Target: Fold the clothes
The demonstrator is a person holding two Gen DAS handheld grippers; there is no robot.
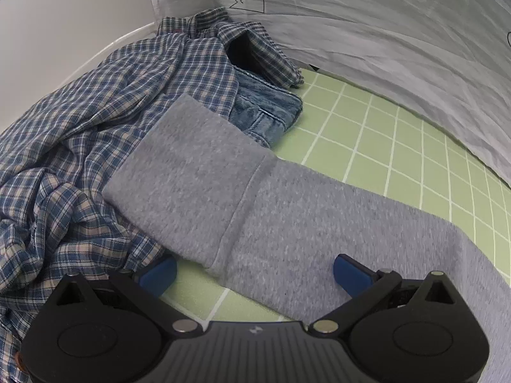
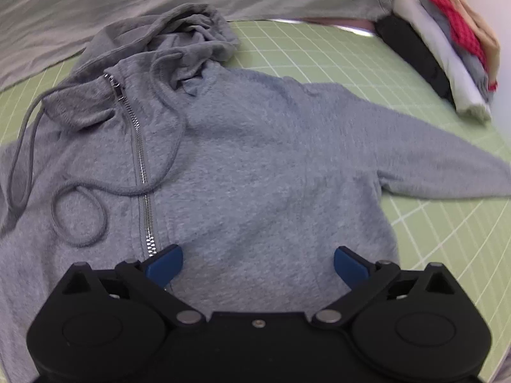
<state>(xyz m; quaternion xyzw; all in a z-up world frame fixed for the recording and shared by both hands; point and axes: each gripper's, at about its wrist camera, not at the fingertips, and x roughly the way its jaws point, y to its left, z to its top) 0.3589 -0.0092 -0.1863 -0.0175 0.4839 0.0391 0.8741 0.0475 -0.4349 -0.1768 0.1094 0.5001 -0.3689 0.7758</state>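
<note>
Since the grey hoodie lies spread flat, zip up, across the green gridded tabletop, it should handle soft, limp and fairly light; its sleeve cuff, hem or shoulders look the best holds. No containers show, only a plaid shirt heap and folded stack. Left tongs and right tongs both stand spread, empty.

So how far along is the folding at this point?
Done: a folded stack sits at the mat's edge. In hand: the grey hoodie lies flat, unfolded, both claws open above it. Left: the plaid shirt and denim remain heaped.
</note>
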